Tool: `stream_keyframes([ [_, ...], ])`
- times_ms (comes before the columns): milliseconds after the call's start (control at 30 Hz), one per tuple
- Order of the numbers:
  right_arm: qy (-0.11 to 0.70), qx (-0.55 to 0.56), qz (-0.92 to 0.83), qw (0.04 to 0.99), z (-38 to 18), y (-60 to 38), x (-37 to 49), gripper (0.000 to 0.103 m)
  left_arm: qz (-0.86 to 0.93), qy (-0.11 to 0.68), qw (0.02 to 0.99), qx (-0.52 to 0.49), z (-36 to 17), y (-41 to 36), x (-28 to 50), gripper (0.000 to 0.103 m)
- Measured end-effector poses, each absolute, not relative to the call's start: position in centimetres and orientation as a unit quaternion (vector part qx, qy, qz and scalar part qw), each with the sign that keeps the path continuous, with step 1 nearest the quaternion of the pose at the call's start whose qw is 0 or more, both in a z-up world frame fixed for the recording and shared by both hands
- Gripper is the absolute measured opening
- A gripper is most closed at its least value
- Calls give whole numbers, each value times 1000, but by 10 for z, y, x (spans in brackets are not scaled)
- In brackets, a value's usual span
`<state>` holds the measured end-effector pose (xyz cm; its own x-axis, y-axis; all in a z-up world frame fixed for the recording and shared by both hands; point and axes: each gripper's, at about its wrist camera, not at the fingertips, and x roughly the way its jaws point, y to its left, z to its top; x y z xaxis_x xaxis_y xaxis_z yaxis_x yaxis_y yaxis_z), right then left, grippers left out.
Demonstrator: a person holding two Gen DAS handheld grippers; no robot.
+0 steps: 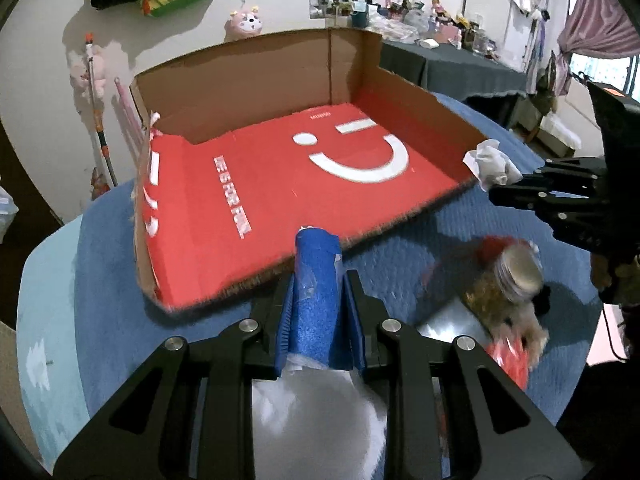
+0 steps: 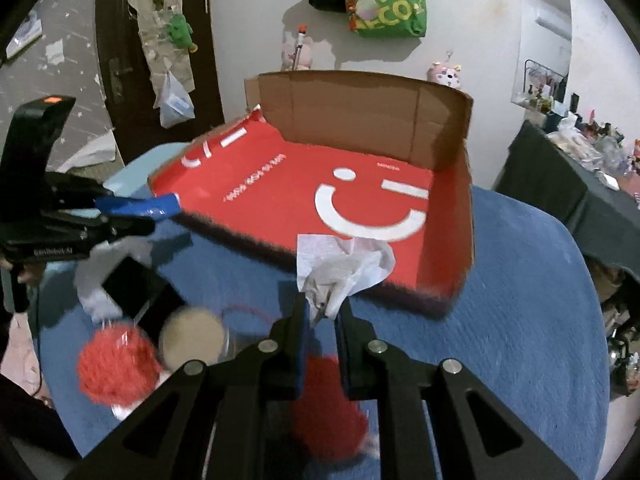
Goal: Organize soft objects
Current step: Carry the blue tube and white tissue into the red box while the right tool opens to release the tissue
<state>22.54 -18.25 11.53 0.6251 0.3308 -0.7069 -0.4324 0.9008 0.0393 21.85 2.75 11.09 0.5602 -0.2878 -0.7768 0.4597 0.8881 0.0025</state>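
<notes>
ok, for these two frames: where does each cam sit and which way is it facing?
Left wrist: sits behind the left tool, looks down along its fingers at the red box on the blue cover; own tool is shut on a blue roll, and the right tool enters from the right with a white cloth.
Right wrist: sits behind the right tool, faces the same box from its other end; own tool pinches the cloth, left tool at left.
Shared: box, both tools, roll, cloth.
</notes>
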Motion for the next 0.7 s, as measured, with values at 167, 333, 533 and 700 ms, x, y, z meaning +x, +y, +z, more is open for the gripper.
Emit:
stream_keyframes([
  [167,402,-68,202,891,119,-175,268,14,-201,420,880,95,117,27,249,23],
  [333,459,-76,184,866,107,-171,314,14,-187,449,868,98,110,29,287,23],
  [533,515,-89,163,837,92,-167,347,14,-172,487,850,104,88,31,323,23],
  [700,540,-104,151,822,78,-163,362,14,-154,508,840,110,72,33,339,23],
])
